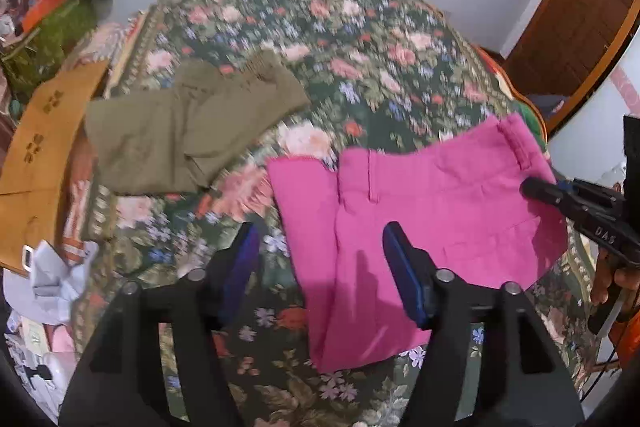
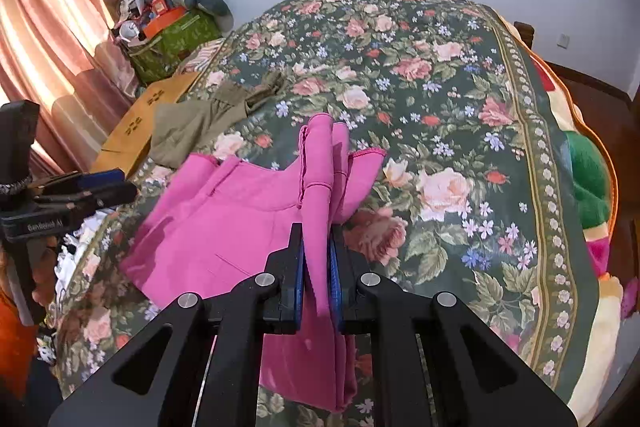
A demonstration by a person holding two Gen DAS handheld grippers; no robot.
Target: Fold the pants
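Note:
Pink pants lie folded on the floral bedspread. My left gripper is open and empty, hovering over the pants' left edge, its right finger above the pink cloth. My right gripper is shut on a bunched fold of the pink pants, which stands up between the blue pads. In the left wrist view the right gripper touches the pants' right side near the waistband. The left gripper shows at the left of the right wrist view.
Folded olive-green pants lie further back on the bed, also in the right wrist view. A brown cardboard box sits at the bed's left edge. Cluttered bags and a curtain stand at the left. A wooden door stands at the right.

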